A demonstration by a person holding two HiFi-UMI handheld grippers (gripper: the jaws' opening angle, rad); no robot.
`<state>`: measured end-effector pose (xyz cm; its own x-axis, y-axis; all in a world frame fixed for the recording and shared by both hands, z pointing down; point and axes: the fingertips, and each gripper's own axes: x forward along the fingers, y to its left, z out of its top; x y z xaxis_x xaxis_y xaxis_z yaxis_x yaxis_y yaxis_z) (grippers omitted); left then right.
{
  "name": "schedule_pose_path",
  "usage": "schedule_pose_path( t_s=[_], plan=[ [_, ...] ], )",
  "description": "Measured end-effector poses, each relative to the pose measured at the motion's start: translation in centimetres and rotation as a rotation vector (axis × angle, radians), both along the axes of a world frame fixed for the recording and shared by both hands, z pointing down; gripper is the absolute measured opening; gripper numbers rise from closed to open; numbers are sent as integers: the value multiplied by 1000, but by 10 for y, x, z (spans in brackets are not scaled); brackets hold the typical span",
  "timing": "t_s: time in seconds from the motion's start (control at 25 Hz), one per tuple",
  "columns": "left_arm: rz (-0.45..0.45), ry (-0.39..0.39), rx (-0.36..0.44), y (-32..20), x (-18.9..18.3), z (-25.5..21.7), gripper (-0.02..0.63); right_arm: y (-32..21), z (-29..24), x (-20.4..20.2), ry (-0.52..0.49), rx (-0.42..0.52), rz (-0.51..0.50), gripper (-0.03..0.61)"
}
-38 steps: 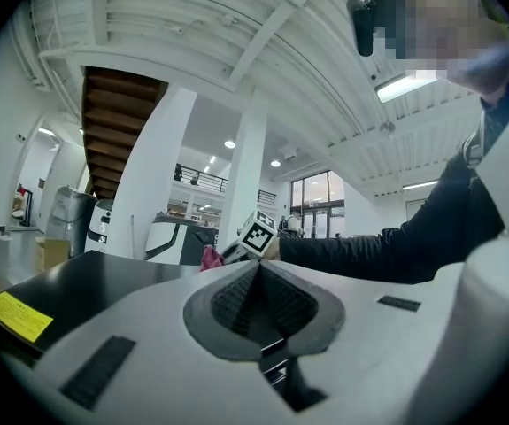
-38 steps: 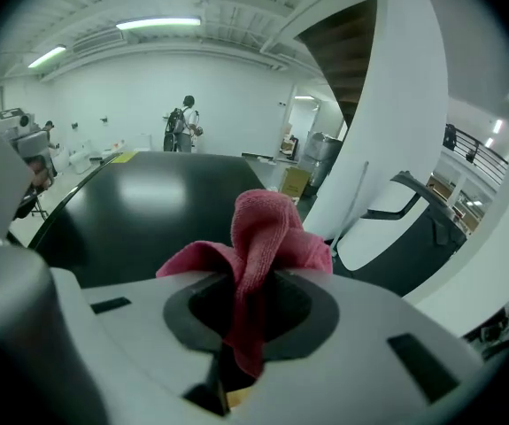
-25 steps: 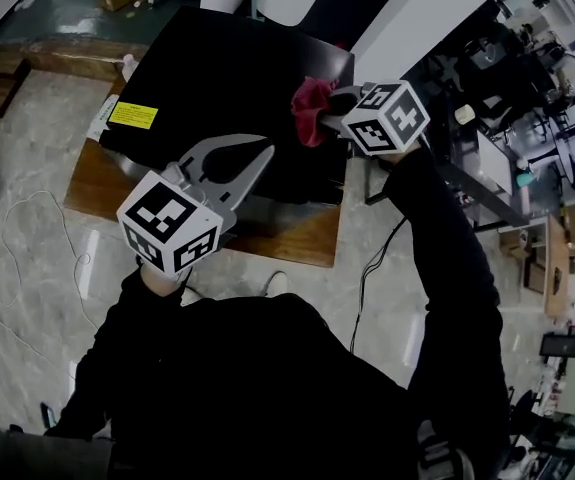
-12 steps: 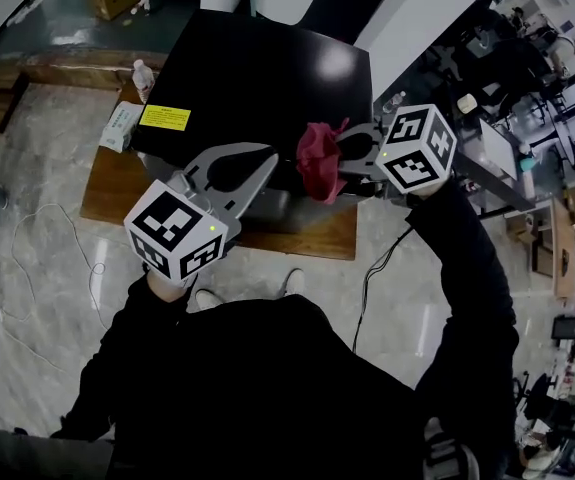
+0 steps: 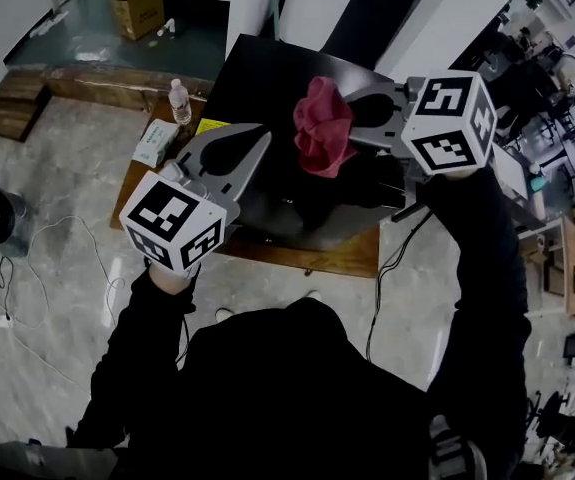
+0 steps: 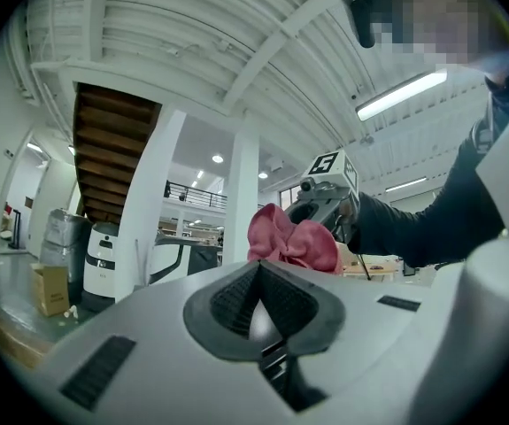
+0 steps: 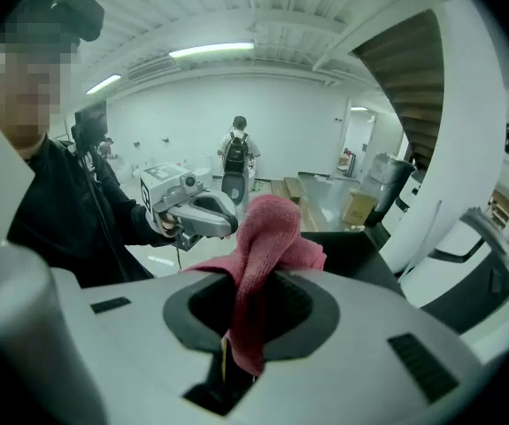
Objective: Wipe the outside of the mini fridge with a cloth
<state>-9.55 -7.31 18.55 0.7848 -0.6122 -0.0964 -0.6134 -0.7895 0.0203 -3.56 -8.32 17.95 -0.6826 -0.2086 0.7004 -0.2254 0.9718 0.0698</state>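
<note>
Mini fridge (image 5: 267, 78) is upper centre in the head view, a black box on a low wooden worktop (image 5: 342, 260). Cloth (image 5: 322, 136), the red one, is right of centre over the fridge top, pinched in your right gripper (image 5: 359, 118). Its jaws are closed on the cloth, with 1 fold trailing down through the gap behind the tips and the rest bunched into a ball ahead of them. It looks held clear of the surface, but I can't confirm contact from any view.

Left gripper (image 5: 257, 140) is just left of the cloth, jaws closed tip to tip with nothing between them.

My read: you're about to set the cloth down for a pass. To do it well:
- Bring the bunch down flat on the top panel so the cloth meets the surface, not the jaw tips. The wad ahead of the tips is small, so tilt the gripper low.
- Use straight overlapping passes from the far edge toward you, then do the sides and the door face.
- Grip firmly. A pinch that thin could slip under drag.
- Brace the fridge's near-left corner with the left gripper if it shifts on the worktop.
- Water bottle (image 5: 177, 101) and small box (image 5: 154, 141) stand at the worktop's left edge, near the fridge side. Mind them when you wipe there.
</note>
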Motion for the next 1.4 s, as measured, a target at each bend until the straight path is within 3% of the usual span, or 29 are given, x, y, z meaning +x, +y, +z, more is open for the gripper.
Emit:
schedule_pose_path(
  t_s=[0.24, 0.44, 0.56, 0.72, 1.04, 1.16, 1.4],
  plan=[
    [-111, -16, 73, -32, -23, -28, 5, -52, -36, -31, 77, 88, 9, 61],
    [-174, -28, 46, -71, -33, -24, 5, -120, -31, -49, 153, 104, 39, 61],
    [-193, -20, 15, -91, -42, -17, 5, -161, -14, -62, 158, 62, 54, 63],
    [-208, -82, -8, -116, -48, -2, 5, -227, 22, -69, 151, 6, 102, 63],
    [-259, -127, -74, -171, -41, 14, 5, -372, 102, -50, 110, 44, 237, 63],
    [-262, -146, -89, -178, -40, 23, 5, -384, 130, -48, 117, 34, 236, 61],
    [-240, -173, -99, -193, -58, 31, 5, -376, 132, -61, 181, 100, 211, 57]
  ],
)
